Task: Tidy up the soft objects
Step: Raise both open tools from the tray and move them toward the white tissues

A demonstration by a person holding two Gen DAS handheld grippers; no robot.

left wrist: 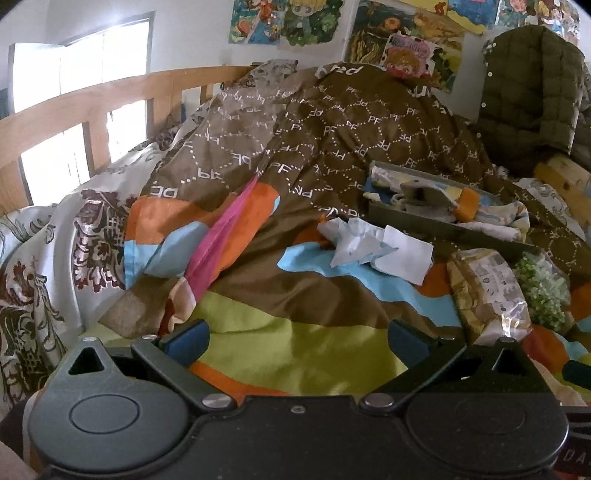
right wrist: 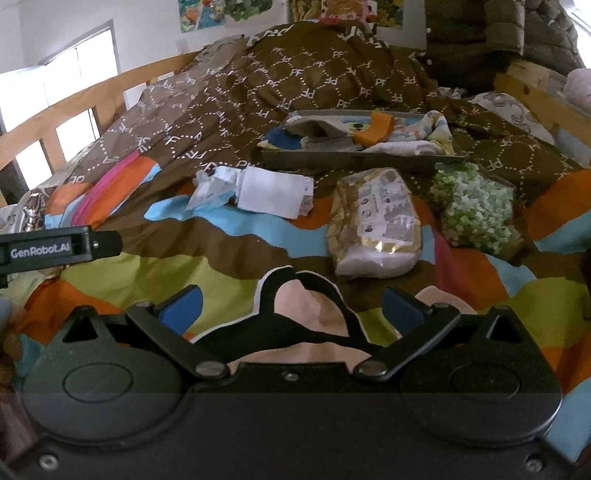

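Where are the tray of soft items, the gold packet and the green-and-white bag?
tray (right wrist: 369, 162), right wrist view, on its near wall.
gold packet (right wrist: 376, 221), right wrist view, on its printed label.
green-and-white bag (right wrist: 480, 210), right wrist view, on its middle.

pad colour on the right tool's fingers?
Blue pads on black fingers of the open right tool; clearest in the right wrist view.

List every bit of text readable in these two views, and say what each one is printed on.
"GenRobot.AI": on the left tongs' black body, seen from the right wrist.
"PF": repeated monogram across the brown quilt cover, some copies mirrored.
"DA": cut-off letters on a strap at the left view's lower right edge.
Too small or blurred: the gold packet's label, the white packet's print, the wall posters.
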